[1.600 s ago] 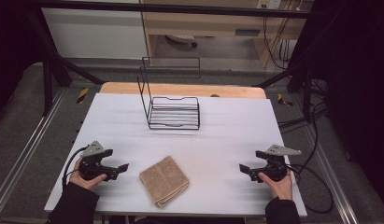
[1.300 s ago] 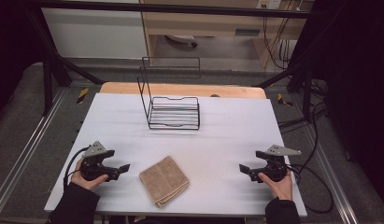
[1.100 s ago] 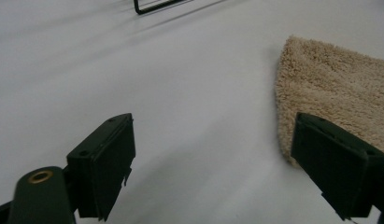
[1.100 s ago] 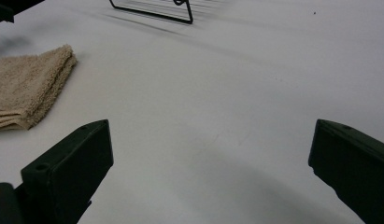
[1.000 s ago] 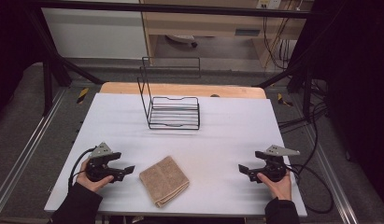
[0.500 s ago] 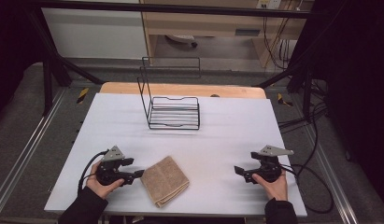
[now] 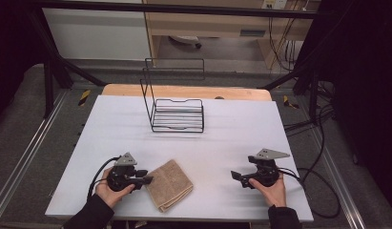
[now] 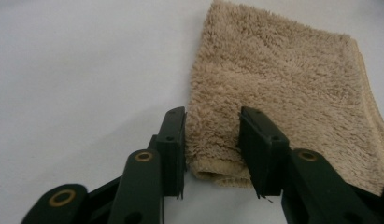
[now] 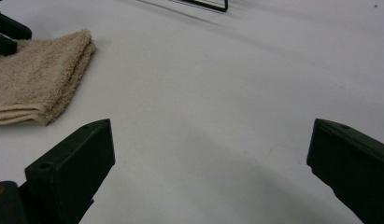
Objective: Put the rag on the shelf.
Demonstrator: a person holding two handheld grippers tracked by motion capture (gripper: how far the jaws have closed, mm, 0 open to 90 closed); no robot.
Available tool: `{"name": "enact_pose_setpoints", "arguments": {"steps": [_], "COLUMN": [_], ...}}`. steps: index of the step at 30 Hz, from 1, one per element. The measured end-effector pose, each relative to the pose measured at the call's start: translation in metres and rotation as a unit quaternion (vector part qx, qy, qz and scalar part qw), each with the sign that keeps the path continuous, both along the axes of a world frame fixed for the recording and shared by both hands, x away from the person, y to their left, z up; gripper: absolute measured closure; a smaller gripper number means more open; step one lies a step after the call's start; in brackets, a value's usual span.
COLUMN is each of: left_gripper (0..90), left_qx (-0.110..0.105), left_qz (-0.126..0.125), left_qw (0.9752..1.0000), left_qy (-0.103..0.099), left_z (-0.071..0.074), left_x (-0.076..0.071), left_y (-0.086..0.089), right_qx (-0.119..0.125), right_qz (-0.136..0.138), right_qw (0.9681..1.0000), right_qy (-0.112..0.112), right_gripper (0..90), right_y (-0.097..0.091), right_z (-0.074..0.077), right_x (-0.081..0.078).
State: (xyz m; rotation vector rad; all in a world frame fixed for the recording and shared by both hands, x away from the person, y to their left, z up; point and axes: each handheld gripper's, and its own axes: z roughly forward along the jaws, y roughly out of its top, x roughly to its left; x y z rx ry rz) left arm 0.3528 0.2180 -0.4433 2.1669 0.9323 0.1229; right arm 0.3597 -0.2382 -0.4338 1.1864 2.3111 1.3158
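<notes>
A folded tan towel lies on the white table near the front edge. My left gripper is at the towel's left edge. In the left gripper view, the left gripper straddles the near corner of the towel; its jaws have just been closing with that corner between them, and the cloth is not visibly pinched. My right gripper rests on the table to the right of the towel, open and pointing left. In the right gripper view, the right gripper has bare table between its jaws, and the towel lies at the far left.
A black wire rack with a tall back frame stands at the middle back of the table. Its base edge shows at the top of the right gripper view. Cables trail from both grippers toward the table's front corners.
The left gripper has slid right to the towel's edge and its jaws have narrowed around the corner. The right gripper has shifted a little to the left.
</notes>
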Motion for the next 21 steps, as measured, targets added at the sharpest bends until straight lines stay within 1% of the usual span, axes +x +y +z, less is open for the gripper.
{"name": "enact_pose_setpoints", "arguments": {"steps": [2,4,5,6,8,9,10,11,12,13,14,16,17,18,19,20,21], "left_gripper": [64.1,66.6,67.7,67.7,69.8,71.4,72.3,72.3,73.3,73.3,73.9,75.5,76.8,76.8,77.9,78.1,78.1], "left_qx": [-0.001,-0.001,-0.001,0.000,0.004,0.008,0.009,0.011,0.010,0.009,0.009,0.012,0.013,0.015,0.016,0.017,0.018], "left_qz": [0.002,0.002,0.002,0.001,0.000,-0.003,-0.004,-0.003,-0.002,-0.001,-0.002,-0.002,-0.002,-0.002,-0.001,-0.001,-0.001], "left_qw": [1.0000,1.0000,1.0000,1.0000,1.0000,0.9999,0.9999,0.9999,0.9999,0.9999,0.9999,0.9999,0.9998,0.9998,0.9998,0.9998,0.9998], "left_qy": [0.005,0.008,0.010,0.009,0.009,0.007,0.007,0.008,0.010,0.011,0.012,0.012,0.012,0.012,0.011,0.010,0.010], "left_z": [-0.001,-0.001,-0.001,-0.001,-0.001,-0.001,-0.001,-0.001,-0.001,-0.001,-0.001,0.000,0.000,0.000,0.000,0.000,0.000], "left_x": [0.000,0.000,-0.001,-0.001,-0.002,-0.002,-0.003,-0.003,-0.003,-0.003,-0.003,-0.003,-0.003,-0.004,-0.004,-0.004,-0.004], "left_y": [-0.001,-0.001,-0.001,-0.002,-0.003,-0.004,-0.005,-0.005,-0.005,-0.006,-0.006,-0.006,-0.007,-0.007,-0.007,-0.008,-0.008], "right_qx": [0.002,-0.005,-0.004,-0.004,-0.003,0.000,0.003,0.003,0.003,0.003,-0.001,-0.008,-0.013,-0.013,-0.017,-0.021,-0.021], "right_qz": [0.002,0.007,0.009,0.009,0.011,0.011,0.011,0.011,0.010,0.010,0.015,0.018,0.022,0.022,0.026,0.029,0.029], "right_qw": [1.0000,1.0000,0.9999,0.9999,0.9999,0.9999,0.9999,0.9999,0.9999,0.9999,0.9998,0.9997,0.9996,0.9996,0.9995,0.9993,0.9993], "right_qy": [-0.001,0.000,-0.003,-0.003,-0.004,-0.009,-0.007,-0.007,-0.009,-0.009,-0.011,-0.014,-0.014,-0.014,-0.010,-0.010,-0.010], "right_gripper": [1.8,2.0,2.4,2.4,2.5,2.6,2.7,2.7,3.1,3.1,3.2,3.3,3.3,3.3,3.4,3.4,3.4], "right_y": [0.005,0.014,0.018,0.018,0.024,0.031,0.035,0.035,0.044,0.044,0.048,0.059,0.071,0.071,0.081,0.086,0.086], "right_z": [0.001,0.002,0.002,0.002,0.003,0.005,0.006,0.006,0.008,0.008,0.009,0.009,0.010,0.010,0.010,0.009,0.009], "right_x": [0.000,-0.002,-0.002,-0.002,-0.003,-0.004,-0.004,-0.004,-0.005,-0.005,-0.005,-0.005,-0.005,-0.005,-0.006,-0.006,-0.006]}}
